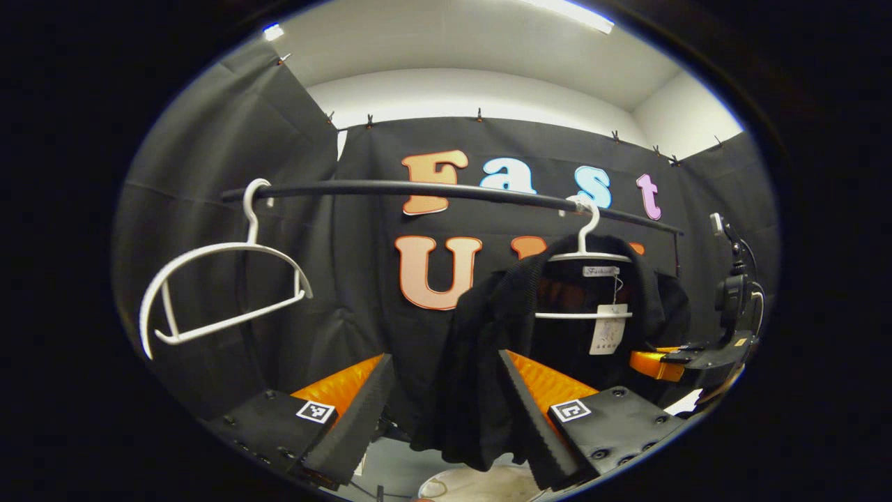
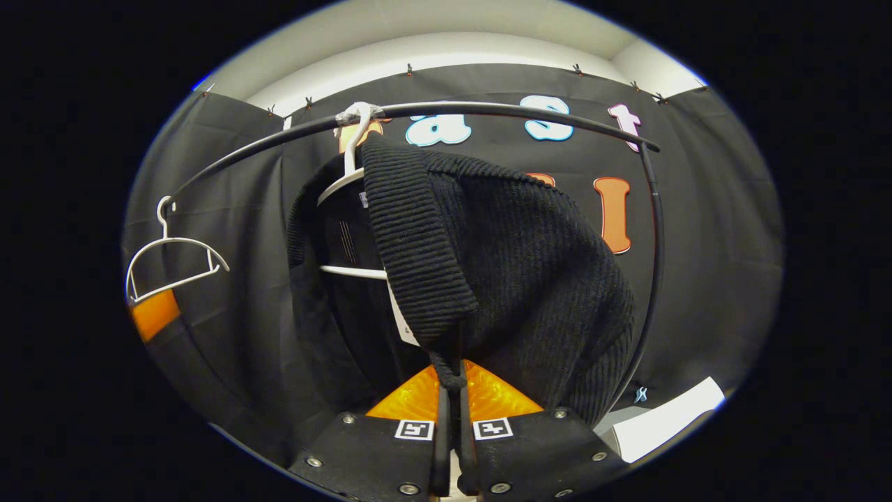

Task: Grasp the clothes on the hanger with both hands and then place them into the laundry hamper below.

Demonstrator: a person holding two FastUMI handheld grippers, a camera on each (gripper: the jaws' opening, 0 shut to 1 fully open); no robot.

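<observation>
— Clothes first: where does the black knit garment (image 1: 488, 348) sit?

— On a white hanger (image 1: 584, 261) hooked over the black rail (image 1: 432, 189), toward the rail's right end in the left gripper view. One side of the knit has slipped off the hanger's shoulder and droops low, with a paper tag (image 1: 608, 328) showing inside the neck opening.

— And the left gripper (image 1: 446, 411)?

— Its fingers are spread wide. The drooping fold of the garment hangs down between them, but whether either finger touches the cloth cannot be told.

— The right gripper (image 2: 451, 411)?

— In the right gripper view its fingers are pressed nearly together, pinching the lower tip of the ribbed edge (image 2: 418, 251) of the garment, which rises from the pinch toward the hanger. In the left gripper view the right gripper shows farther off at the right, beside the garment.

— Anything else on the rail?

— A second white hanger (image 1: 216, 293), bare and tilted, hangs near the rail's left end, well apart from the garment.

— The hamper?

— A pale rounded rim (image 1: 481, 484) lies at the bottom of the left gripper view, below the garment; it is too cut off to tell what it is.
</observation>
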